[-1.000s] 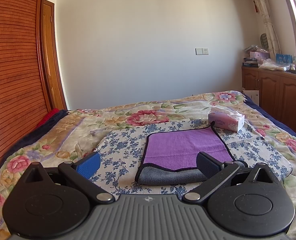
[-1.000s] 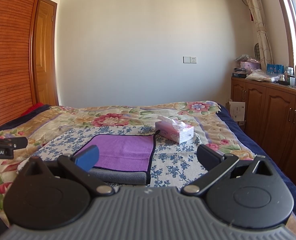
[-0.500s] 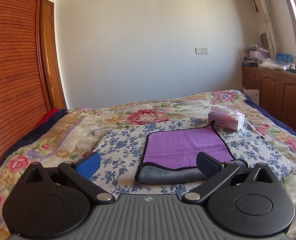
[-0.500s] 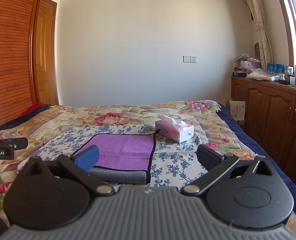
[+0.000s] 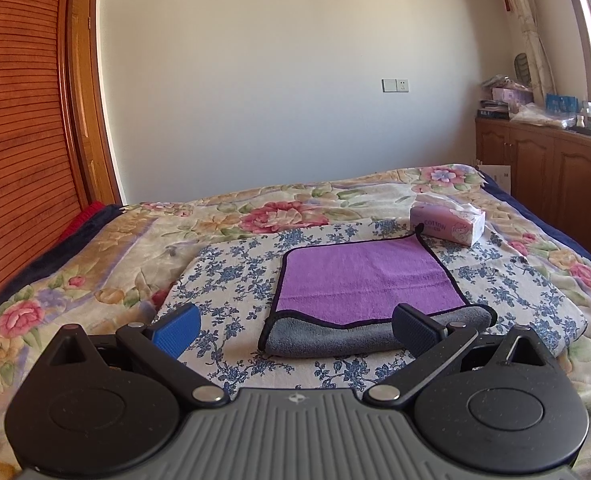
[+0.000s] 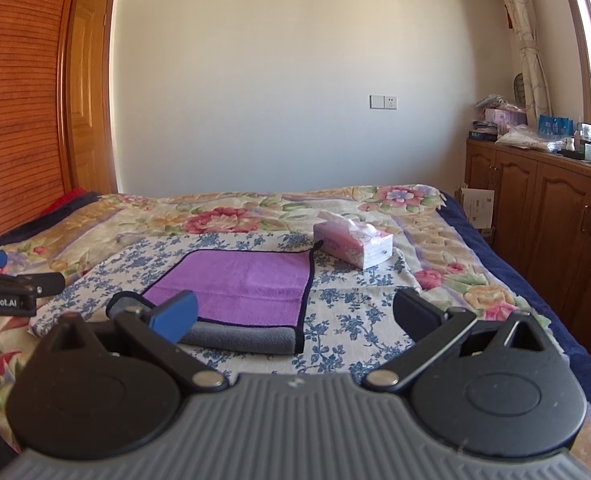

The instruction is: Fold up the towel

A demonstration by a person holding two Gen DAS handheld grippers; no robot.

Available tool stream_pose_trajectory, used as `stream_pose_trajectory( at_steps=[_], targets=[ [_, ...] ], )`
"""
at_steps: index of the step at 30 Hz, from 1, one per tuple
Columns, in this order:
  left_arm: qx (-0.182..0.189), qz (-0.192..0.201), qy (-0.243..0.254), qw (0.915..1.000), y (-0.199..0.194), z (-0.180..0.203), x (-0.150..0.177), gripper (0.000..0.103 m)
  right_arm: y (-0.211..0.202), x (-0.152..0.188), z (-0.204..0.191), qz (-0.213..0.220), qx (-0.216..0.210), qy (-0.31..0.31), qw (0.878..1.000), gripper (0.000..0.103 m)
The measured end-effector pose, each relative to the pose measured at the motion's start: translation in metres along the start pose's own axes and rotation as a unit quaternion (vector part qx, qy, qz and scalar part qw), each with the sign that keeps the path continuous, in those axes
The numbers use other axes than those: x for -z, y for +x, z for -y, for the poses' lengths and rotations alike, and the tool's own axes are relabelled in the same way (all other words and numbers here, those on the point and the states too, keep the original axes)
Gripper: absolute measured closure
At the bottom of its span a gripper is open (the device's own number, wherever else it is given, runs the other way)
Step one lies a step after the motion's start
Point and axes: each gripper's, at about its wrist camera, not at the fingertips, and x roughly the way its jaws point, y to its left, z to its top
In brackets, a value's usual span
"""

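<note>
A: Purple on top, grey underneath: that is the towel (image 5: 369,280), folded over with a black-trimmed edge, lying flat on the blue-flowered cloth (image 5: 231,276) spread over the bed (image 5: 107,248).

B: And in the right wrist view?

A: Same towel (image 6: 247,286) there, its grey rolled fold toward the camera, a small black loop at the far corner pointing at the tissue box (image 6: 353,242).

B: Is the box touching it?

A: Just beside that corner; whether the loop touches the box I cannot tell. In the left view the pink tissue box (image 5: 447,222) sits beyond the towel's far right corner.

B: How do the tools stand?

A: The left tool (image 5: 295,326) has its jaws spread wide, one blue pad and one dark pad, nothing between them. It hangs over the near part of the cloth, with the dark finger in front of the towel's grey fold.

B: The right one?

A: The right tool (image 6: 293,314) is also spread wide and holds nothing. Its blue pad overlaps the towel's near left corner in the picture; contact cannot be judged. The left tool shows at the left edge of that view, well apart from the towel.

B: Anything else around?

A: A wooden cabinet (image 6: 543,216) along the right wall, with clutter on top, and a slatted wooden wardrobe (image 5: 15,152) on the left.
</note>
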Motion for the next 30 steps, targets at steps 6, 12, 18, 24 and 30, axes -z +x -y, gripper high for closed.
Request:
stream_pose_trajectory(
  at_steps=[6,12,18,24,30],
  targets=[
    [0.005,-0.008,0.0,1.0,0.019,-0.008,-0.002,0.0,0.012,-0.004,-0.003,-0.009,-0.005,-0.001,1.0,0.0],
    [0.007,-0.014,0.006,0.9999,0.039,-0.018,-0.01,0.0,0.028,-0.01,-0.006,-0.024,-0.014,0.007,1.0,0.0],
    [0.014,-0.021,0.006,0.9997,0.059,-0.029,-0.016,0.0,0.044,-0.017,-0.012,-0.037,-0.025,0.003,0.999,0.0],
    [0.02,-0.033,0.002,0.9993,0.08,-0.04,-0.017,0.0,0.06,-0.021,-0.018,-0.053,-0.041,-0.009,0.998,0.0],
    [0.029,-0.042,0.008,0.9987,0.098,-0.045,-0.016,0.0,0.079,-0.021,-0.022,-0.077,-0.053,-0.02,0.995,0.0]
  ],
)
